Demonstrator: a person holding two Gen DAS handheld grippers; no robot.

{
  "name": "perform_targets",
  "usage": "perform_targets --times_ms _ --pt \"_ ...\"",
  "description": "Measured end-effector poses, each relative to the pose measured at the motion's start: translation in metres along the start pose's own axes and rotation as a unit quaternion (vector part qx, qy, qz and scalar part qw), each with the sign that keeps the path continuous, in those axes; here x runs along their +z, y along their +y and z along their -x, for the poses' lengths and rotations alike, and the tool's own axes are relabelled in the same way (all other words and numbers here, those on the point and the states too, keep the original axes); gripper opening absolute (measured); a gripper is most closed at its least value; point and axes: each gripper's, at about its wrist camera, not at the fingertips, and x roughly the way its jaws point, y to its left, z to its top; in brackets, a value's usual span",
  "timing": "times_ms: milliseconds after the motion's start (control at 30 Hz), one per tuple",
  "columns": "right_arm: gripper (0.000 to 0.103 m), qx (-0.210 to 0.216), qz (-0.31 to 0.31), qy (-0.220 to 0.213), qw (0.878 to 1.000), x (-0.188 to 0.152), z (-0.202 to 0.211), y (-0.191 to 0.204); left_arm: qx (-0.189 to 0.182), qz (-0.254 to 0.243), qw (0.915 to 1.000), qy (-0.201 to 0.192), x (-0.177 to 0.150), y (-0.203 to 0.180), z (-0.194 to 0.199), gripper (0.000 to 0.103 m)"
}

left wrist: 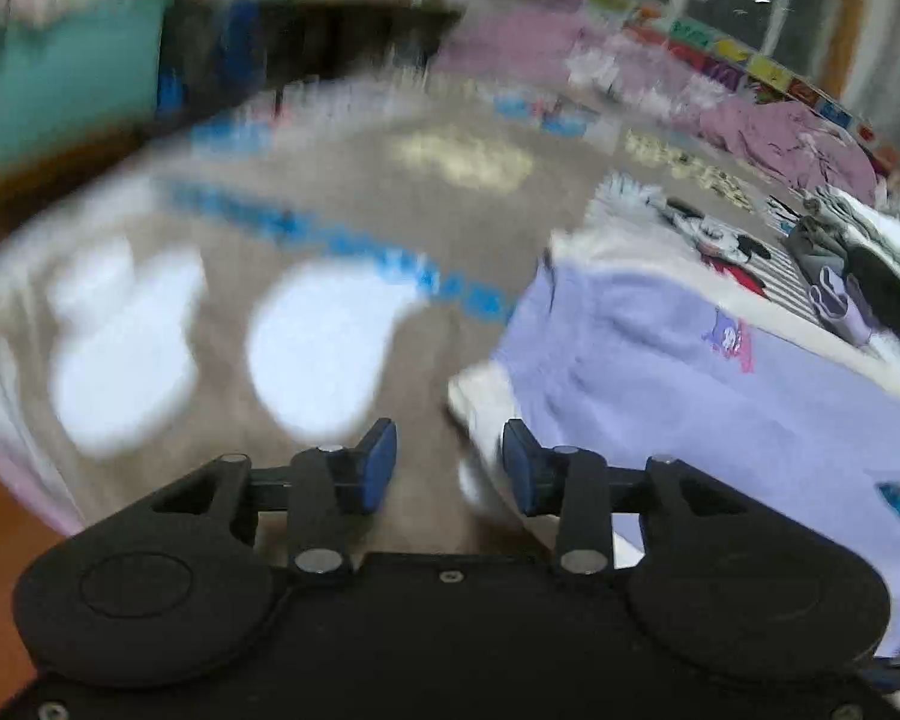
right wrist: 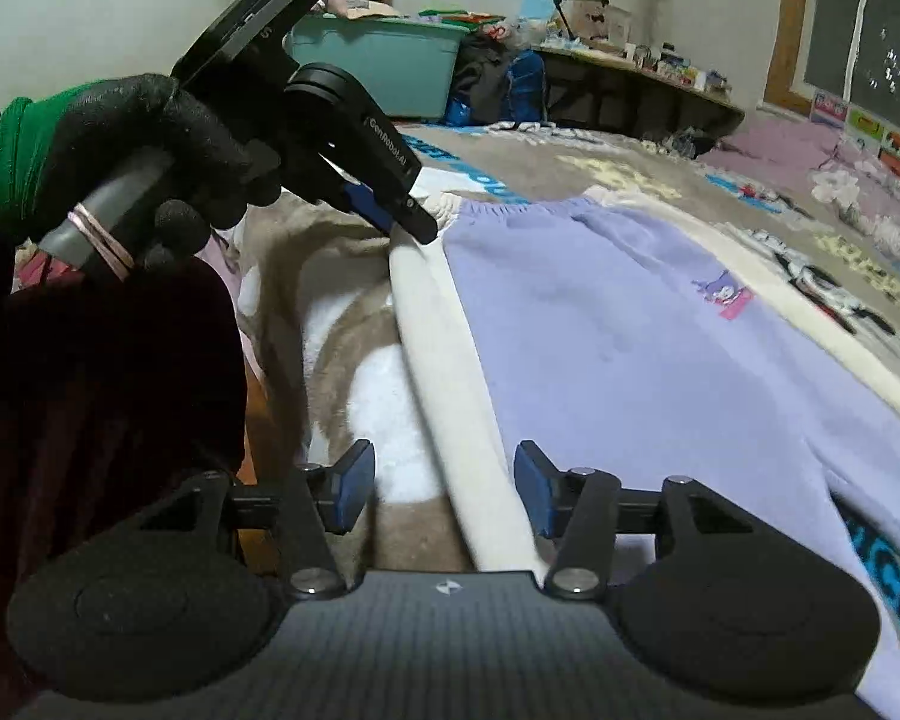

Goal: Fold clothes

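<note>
A pair of lilac trousers (right wrist: 600,330) lies flat on a bed (right wrist: 342,252), spread over a tan blanket with white patches and blue lettering. A cream stripe (right wrist: 444,372) runs down the trousers' near side, and a small cartoon patch (right wrist: 725,294) sits on the front.

The right tool (right wrist: 444,495) hovers low over the cream stripe with its blue pads apart and nothing between them. The left tool (left wrist: 450,465), held by a black-gloved hand (right wrist: 150,138) with a green cuff, is also apart and empty; in the right wrist view its tip points down at the waistband corner (right wrist: 450,213), though whether it touches the cloth cannot be told. The left wrist view is badly blurred.

Beyond the trousers lies a striped cloth with a cartoon mouse (left wrist: 726,240), and next to it a heap of dark and grey clothes (left wrist: 852,264). A pink quilt (left wrist: 792,138) lies bunched by the far wall. A teal storage bin (right wrist: 372,60) and a cluttered low table (right wrist: 630,78) stand behind the bed.
</note>
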Motion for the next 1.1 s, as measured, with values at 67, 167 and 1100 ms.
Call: perform_targets --times_ms 67,167,1100 --pt "0.052 -0.005 0.003 -0.008 1.0 -0.004 0.01 0.008 -0.009 -0.034 0.9989 -0.03 0.001 -0.014 0.009 0.036" --pt "0.052 -0.023 0.016 -0.015 0.999 -0.014 0.024 0.015 -0.028 -0.076 0.995 -0.058 0.001 -0.032 0.015 0.036" --pt "0.054 -0.208 0.008 0.072 0.975 -0.111 0.125 -0.029 -0.116 -0.236 0.9648 0.01 0.024 -0.081 -0.04 0.043"
